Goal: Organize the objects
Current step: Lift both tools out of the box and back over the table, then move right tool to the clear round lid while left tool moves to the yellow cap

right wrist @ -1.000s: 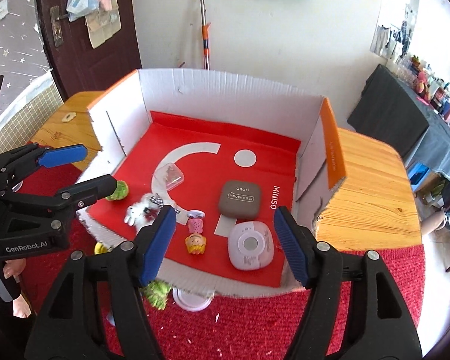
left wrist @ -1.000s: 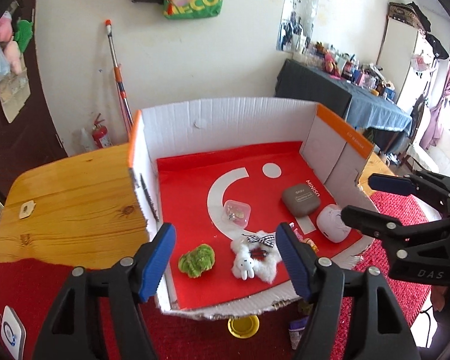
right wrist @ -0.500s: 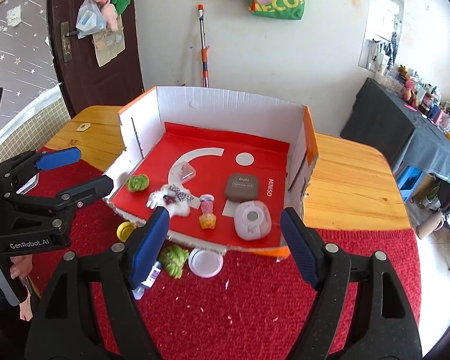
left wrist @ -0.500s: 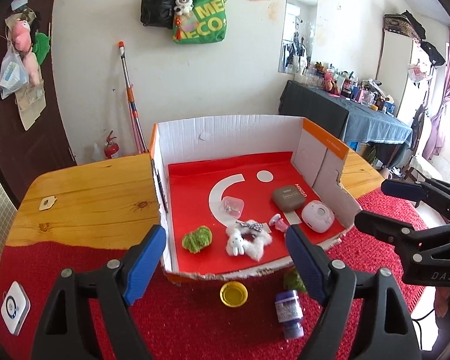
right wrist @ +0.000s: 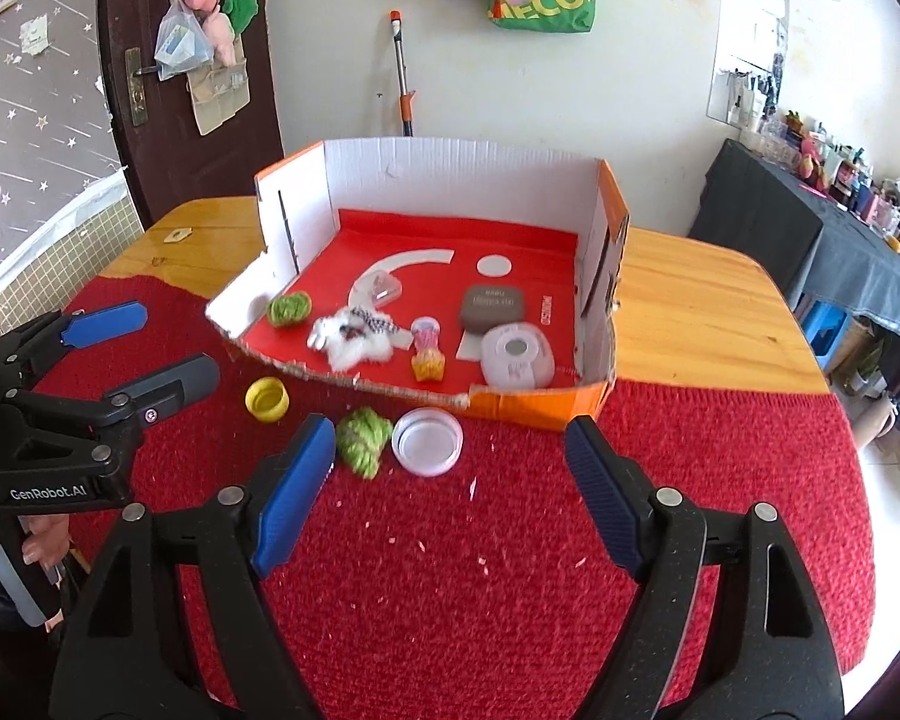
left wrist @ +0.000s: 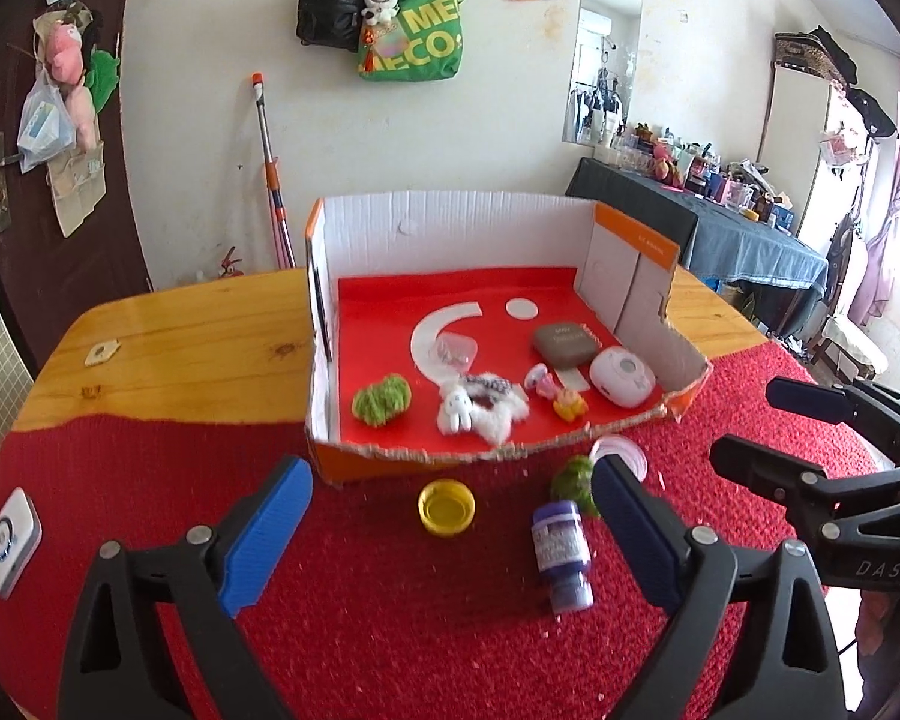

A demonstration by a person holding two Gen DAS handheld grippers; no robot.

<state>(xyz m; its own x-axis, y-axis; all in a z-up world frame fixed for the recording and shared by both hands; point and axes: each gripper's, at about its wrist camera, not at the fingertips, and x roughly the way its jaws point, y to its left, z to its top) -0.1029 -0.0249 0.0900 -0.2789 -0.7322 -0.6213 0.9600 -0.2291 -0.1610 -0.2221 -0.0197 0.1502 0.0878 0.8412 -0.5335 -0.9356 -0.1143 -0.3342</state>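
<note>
An open cardboard box [left wrist: 450,228] [right wrist: 462,165] with a red floor holds a green fuzzy ball [left wrist: 382,399], a white plush [left wrist: 480,405], a small clear case [left wrist: 453,351], a brown case [left wrist: 564,344], a white round device [left wrist: 621,375] and small figures [left wrist: 555,393]. On the red mat in front lie a yellow cap [left wrist: 446,506] [right wrist: 266,398], a purple bottle [left wrist: 561,549], a second green ball [right wrist: 363,433] and a clear lid [right wrist: 427,441]. My left gripper [left wrist: 450,534] and right gripper [right wrist: 450,480] are open and empty, held back over the mat.
The red mat [right wrist: 450,570] covers the near part of a wooden table [left wrist: 180,348]. A small white device [left wrist: 9,540] lies at the mat's left edge. A dark door [right wrist: 180,60] and a wall with hanging bags stand behind the table.
Both grippers have pulled back and up from the box. The mat and the loose objects in front of the box have come into view.
</note>
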